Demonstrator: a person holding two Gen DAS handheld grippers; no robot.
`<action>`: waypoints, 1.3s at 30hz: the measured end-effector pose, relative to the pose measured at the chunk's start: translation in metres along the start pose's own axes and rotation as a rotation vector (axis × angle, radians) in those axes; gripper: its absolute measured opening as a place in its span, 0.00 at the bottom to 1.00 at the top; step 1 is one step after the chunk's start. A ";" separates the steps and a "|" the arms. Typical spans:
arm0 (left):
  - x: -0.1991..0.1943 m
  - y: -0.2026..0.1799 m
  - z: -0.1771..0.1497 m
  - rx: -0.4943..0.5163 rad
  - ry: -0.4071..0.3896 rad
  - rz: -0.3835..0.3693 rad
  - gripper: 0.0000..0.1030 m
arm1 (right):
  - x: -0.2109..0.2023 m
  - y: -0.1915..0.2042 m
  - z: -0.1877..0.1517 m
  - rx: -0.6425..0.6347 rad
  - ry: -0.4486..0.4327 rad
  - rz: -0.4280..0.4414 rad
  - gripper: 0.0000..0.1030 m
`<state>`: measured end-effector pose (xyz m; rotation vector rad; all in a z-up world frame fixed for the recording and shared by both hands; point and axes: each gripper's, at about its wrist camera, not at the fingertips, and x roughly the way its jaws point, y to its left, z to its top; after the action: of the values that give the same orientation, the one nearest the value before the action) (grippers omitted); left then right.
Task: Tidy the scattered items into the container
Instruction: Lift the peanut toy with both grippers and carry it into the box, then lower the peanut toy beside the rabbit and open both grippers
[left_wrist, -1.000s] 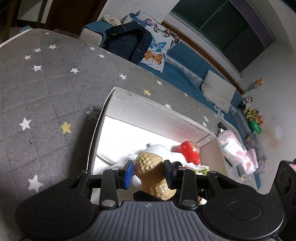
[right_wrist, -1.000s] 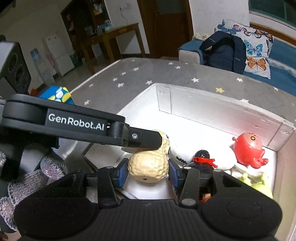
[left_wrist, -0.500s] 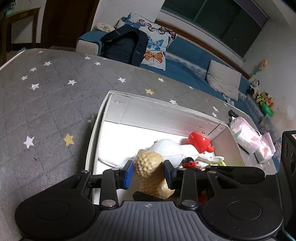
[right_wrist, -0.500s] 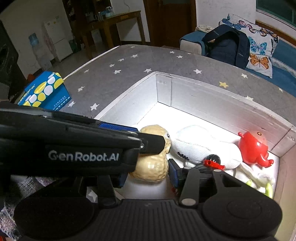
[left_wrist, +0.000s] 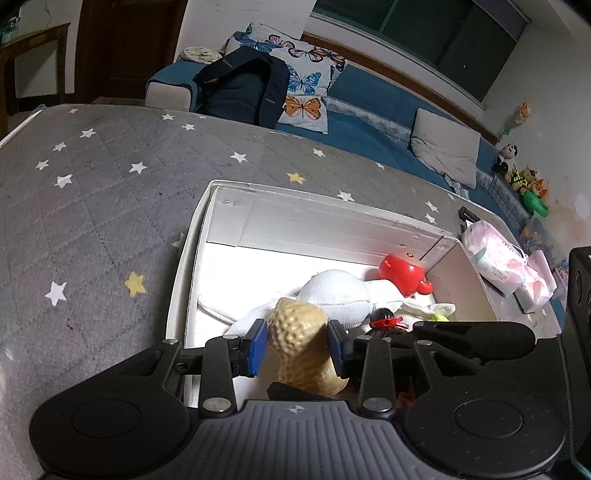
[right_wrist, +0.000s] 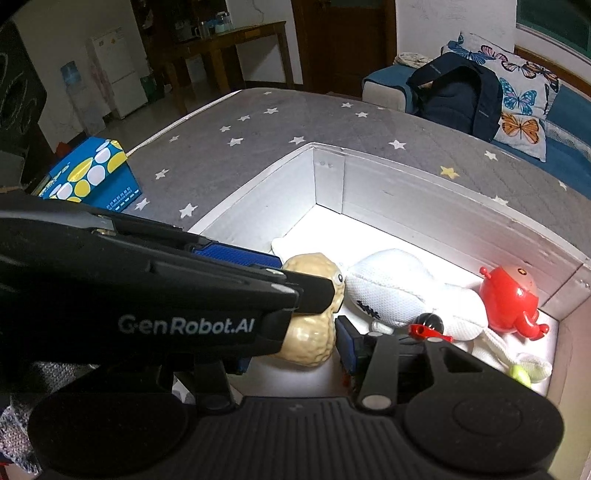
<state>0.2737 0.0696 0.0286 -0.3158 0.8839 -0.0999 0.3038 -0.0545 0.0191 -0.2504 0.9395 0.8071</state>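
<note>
Over white box (left_wrist: 369, 229) on starry grey bedcover: left gripper (left_wrist: 297, 347) clamped on peanut toy (left_wrist: 301, 350), not yet released. Right gripper (right_wrist: 295, 350) jaws apart beside peanut. Red toy (left_wrist: 404, 271), white pouch (left_wrist: 332, 295) already inside.

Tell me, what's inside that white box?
The white box holds a peanut toy, white pouch, red octopus toy and black-and-red figure; anything beneath them is hidden.
</note>
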 end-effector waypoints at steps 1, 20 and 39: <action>0.000 0.000 0.000 0.003 0.002 0.002 0.37 | 0.000 0.000 0.000 0.003 -0.002 0.003 0.45; 0.004 -0.005 0.003 0.028 0.031 0.034 0.37 | -0.020 -0.002 -0.013 0.016 -0.045 0.003 0.45; -0.005 -0.002 0.003 -0.019 0.005 0.012 0.37 | -0.057 -0.008 -0.035 0.071 -0.144 -0.011 0.47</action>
<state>0.2734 0.0695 0.0344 -0.3280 0.8914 -0.0814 0.2691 -0.1075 0.0432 -0.1340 0.8287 0.7701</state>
